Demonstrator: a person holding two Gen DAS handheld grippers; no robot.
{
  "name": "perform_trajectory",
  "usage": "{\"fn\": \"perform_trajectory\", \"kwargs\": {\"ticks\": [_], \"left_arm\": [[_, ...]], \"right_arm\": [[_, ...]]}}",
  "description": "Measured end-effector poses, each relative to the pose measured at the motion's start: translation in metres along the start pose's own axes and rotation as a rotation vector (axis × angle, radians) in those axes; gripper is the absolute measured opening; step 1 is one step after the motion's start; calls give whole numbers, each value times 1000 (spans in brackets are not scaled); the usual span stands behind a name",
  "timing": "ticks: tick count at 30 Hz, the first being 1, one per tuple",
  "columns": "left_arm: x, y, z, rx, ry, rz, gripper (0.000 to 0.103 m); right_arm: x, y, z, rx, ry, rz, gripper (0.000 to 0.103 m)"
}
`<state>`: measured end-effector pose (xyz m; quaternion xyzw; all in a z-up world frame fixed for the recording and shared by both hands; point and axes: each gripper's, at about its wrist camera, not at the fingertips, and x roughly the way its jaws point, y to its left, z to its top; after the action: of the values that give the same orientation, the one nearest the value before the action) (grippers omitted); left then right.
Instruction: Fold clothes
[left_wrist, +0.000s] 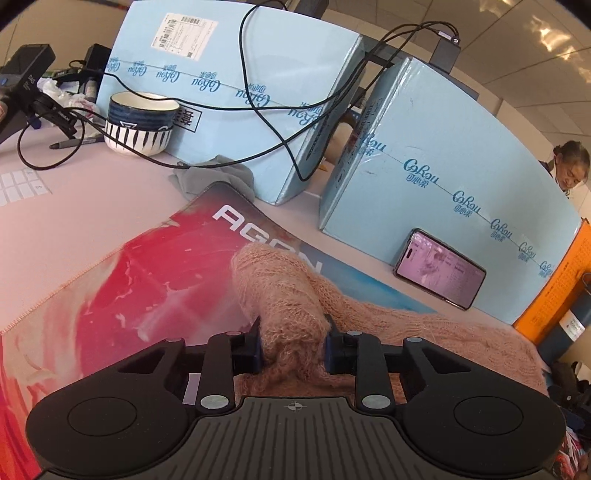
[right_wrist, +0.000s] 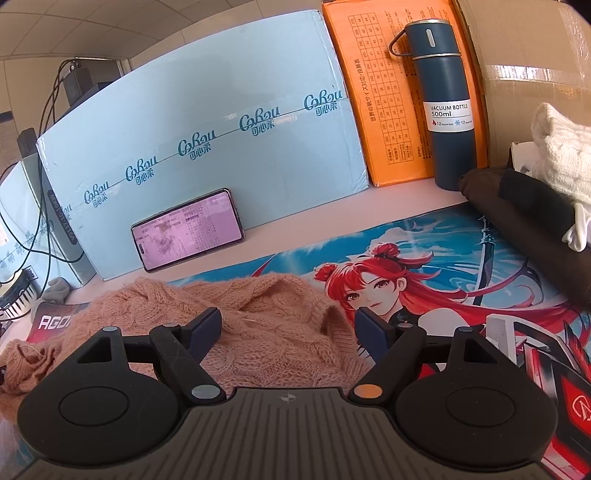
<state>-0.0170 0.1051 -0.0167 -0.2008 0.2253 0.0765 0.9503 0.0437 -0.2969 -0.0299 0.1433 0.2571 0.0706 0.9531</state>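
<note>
Left wrist view: left gripper (left_wrist: 292, 345) clenches a sleeve of the fuzzy pink cable-knit sweater (left_wrist: 280, 291) lying on the printed desk mat (left_wrist: 122, 280), right gripper (right_wrist: 289, 325) released above it; soft, light, best pinched at edges.

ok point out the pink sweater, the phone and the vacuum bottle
pink sweater (right_wrist: 258, 332): right wrist view, on the cable-knit body between the open claw fingers
phone (right_wrist: 186, 230): right wrist view, middle of its lit screen
vacuum bottle (right_wrist: 448, 116): right wrist view, on its white label
</note>
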Motion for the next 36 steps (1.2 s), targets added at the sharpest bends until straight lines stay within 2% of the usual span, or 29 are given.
{"fn": "perform_trajectory", "kwargs": {"ticks": [6,10,15,20,23,28,33,36], "left_arm": [[-10,-24,20,306,-167,215,24],[-11,-61,21,496,-232,239,24],[-14,-116,6,643,-289,143,24],[-18,-176,-26,812,-331,20,25],[-17,-200,-42,859,-292,-96,25],[-11,-220,-62,878,-188,-267,25],[5,-215,-71,864,-82,-308,36],[-3,-203,-64,793,-57,-389,64]], "right_arm": [[-1,-1,1,6,-1,6,78],[-2,0,1,10,-2,16,78],[-3,-1,1,16,-8,20,78],[-6,-3,2,33,-13,37,78],[-8,-5,4,51,-17,53,78],[-11,-9,6,87,-27,80,78],[-12,-14,7,130,-22,111,78],[-12,-16,7,145,-20,148,78]]}}
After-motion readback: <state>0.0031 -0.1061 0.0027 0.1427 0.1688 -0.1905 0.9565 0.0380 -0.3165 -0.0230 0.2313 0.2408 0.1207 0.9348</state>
